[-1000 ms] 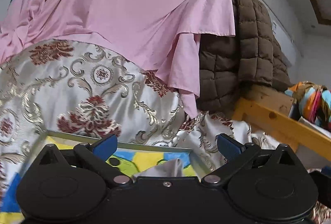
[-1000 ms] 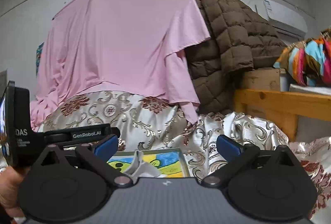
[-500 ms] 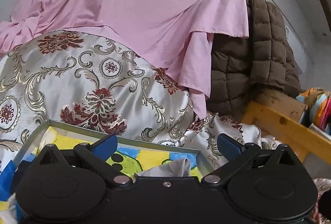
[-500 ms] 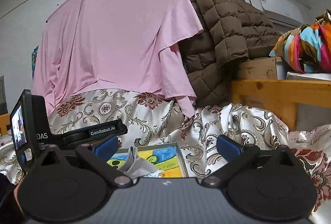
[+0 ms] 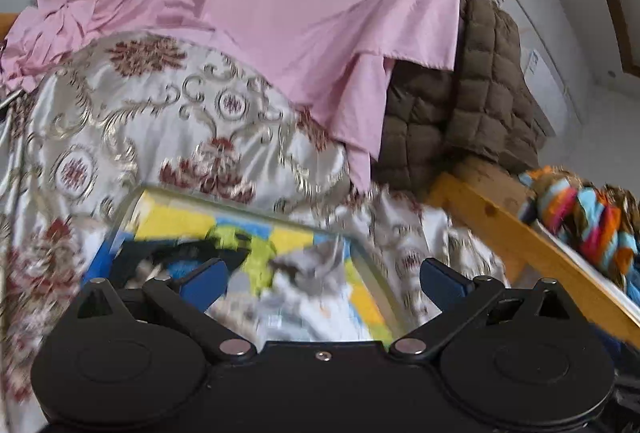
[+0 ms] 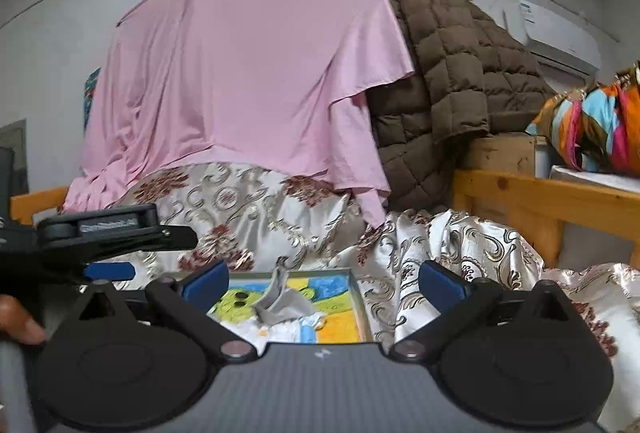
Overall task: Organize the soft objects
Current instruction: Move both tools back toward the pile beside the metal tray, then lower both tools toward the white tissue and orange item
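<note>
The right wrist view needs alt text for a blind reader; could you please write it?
The open right claw hovers over a colourful tray holding crumpled grey cloth, on a floral satin bedspread. Behind hang a pink sheet and brown quilted jacket.

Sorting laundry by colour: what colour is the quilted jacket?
Brown; the quilted jacket shows best in the right wrist view.

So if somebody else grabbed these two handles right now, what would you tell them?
Left gripper: open, empty, over the tray.
Right gripper: open, empty, also aimed at the tray.
Grey cloth and a white cloth lie crumpled in the tray, on the patterned quilt.
Done: cloths are in the tray, though loose.
Left: likely fold or tidy them; neither gripper holds anything yet.
</note>
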The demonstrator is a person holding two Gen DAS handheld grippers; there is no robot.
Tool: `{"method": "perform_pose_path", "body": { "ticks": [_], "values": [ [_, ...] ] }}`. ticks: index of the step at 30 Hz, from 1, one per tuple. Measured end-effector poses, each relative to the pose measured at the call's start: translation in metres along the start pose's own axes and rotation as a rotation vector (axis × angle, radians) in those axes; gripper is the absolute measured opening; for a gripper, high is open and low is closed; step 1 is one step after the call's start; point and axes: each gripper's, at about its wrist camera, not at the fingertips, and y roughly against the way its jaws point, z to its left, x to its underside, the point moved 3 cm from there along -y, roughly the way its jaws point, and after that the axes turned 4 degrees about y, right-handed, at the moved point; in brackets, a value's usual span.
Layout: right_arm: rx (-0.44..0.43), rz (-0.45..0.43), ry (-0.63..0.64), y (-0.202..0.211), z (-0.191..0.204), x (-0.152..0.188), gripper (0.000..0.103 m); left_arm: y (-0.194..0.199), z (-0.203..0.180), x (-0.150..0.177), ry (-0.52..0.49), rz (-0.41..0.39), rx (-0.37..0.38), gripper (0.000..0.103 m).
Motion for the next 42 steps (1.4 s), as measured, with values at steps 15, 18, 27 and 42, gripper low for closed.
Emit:
{"method": "perform_pose_path", "body": {
  "ticks": [15,18,27,42],
  "values": [
    [-0.009,0.068,0.016,0.123,0.036,-0.003,0.103,0.169,-0.024,0.035,-0.161,0.032,-0.110,0.102],
    [-0.010,0.098,0.006,0.151,0.043,0.000,0.103,0.201,-0.031,0.045,-0.216,0.040,-0.134,0.102],
    [0.011,0.212,-0.005,0.211,0.058,0.014,0.103,0.270,-0.036,0.078,-0.270,0.097,-0.183,0.102],
    [0.019,0.354,0.016,0.244,0.076,0.040,0.103,0.295,-0.023,0.103,-0.266,0.194,-0.310,0.102]
  ]
}}
